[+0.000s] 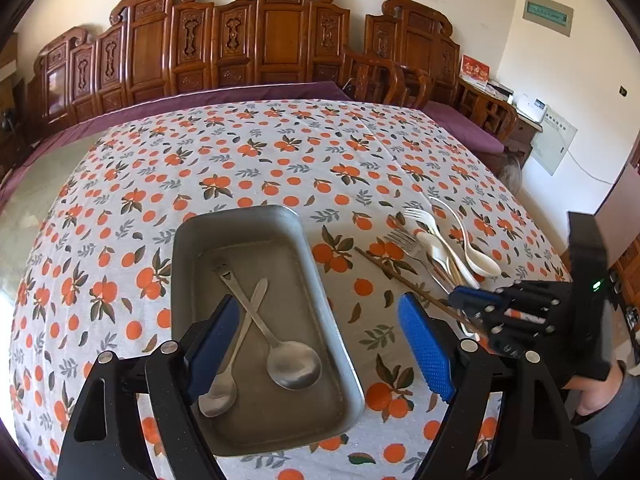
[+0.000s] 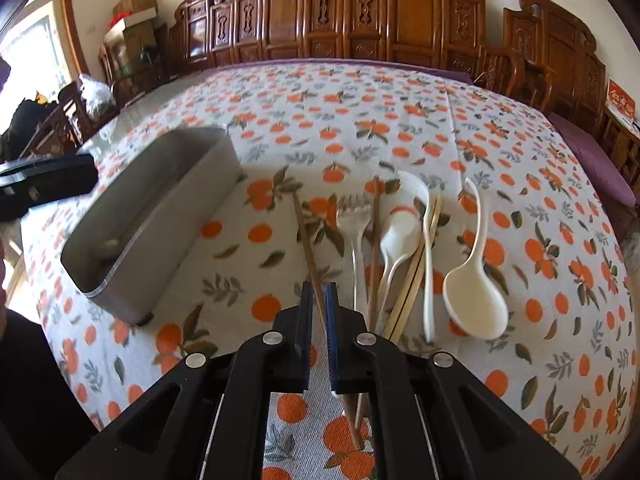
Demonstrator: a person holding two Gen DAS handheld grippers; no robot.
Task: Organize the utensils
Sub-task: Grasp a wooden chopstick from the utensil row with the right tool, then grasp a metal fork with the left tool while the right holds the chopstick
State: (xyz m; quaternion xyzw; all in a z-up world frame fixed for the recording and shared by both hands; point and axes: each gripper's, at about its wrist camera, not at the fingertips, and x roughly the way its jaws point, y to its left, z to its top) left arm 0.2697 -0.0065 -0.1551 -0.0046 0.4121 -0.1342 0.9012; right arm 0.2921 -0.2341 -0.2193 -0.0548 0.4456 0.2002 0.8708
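Observation:
A grey metal tray (image 1: 188,264) sits on the orange-print tablecloth and holds two crossed metal spoons (image 1: 294,366). My left gripper (image 1: 320,344) is open and empty above the tray's near right part. To the right lies a pile of utensils: forks (image 1: 404,240), white spoons (image 1: 480,264) and chopsticks. My right gripper (image 2: 319,320) is shut on a brown chopstick (image 2: 306,236) at the pile's left side; it also shows in the left wrist view (image 1: 476,300). A white ladle spoon (image 2: 474,300), a plastic fork (image 2: 354,216) and light chopsticks (image 2: 416,276) lie beside it.
The tray (image 2: 160,208) stands left of the pile in the right wrist view. Carved wooden chairs (image 1: 280,40) line the table's far side. A purple cushion (image 2: 592,156) lies at the right. The tablecloth (image 1: 280,152) stretches beyond the tray.

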